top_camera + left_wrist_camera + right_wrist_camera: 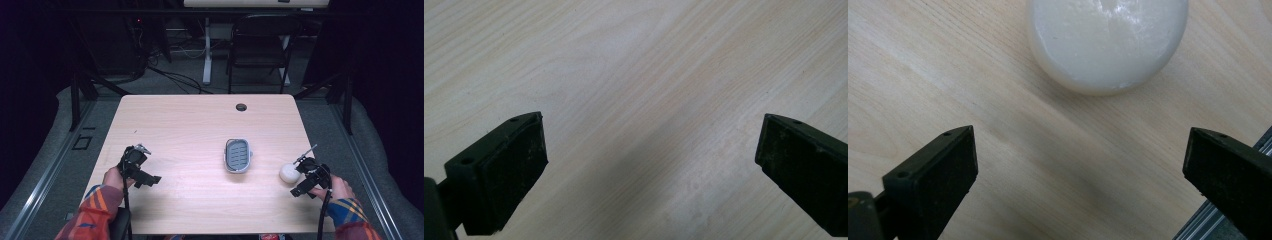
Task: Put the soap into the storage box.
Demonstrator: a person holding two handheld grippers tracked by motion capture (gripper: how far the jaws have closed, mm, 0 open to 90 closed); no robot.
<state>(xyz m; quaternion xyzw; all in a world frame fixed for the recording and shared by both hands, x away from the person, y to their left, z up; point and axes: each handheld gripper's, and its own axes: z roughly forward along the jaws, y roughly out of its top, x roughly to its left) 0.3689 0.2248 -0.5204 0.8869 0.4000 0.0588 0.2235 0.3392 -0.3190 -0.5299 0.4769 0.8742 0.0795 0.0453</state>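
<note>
Nearest the camera in the high view, two forearms in orange-and-blue plaid sleeves (95, 207) come in from the bottom edge, each hand holding a black two-jaw gripper over the pale wooden table (200, 120).

The right gripper (299, 169) sits at the table's right side, its jaws spread wide and holding nothing. The white soap bar (289, 173) lies just beyond its tips, straight ahead along the gripper's line and towards the table's middle. In the right gripper view the soap (1108, 42) sits ahead of the open jaws and not yet between them, a little right of centre, apart from both pads. It is a smooth, rounded, waxy puck with a faint sheen on top; being round, it offers no long axis to line up with. The table's metal edge strip (1208, 220) shows at the lower right.

The grey soap dish (237, 155), an oblong tray with a slotted floor, rests near the table's centre, its long axis running away from the person. It lies to the left of the soap, well apart from it.

The left gripper (136, 161) hovers over bare wood at the left, jaws likewise wide and empty, and is much farther from the soap. The right hand looks to be the one for the grasp.
</note>
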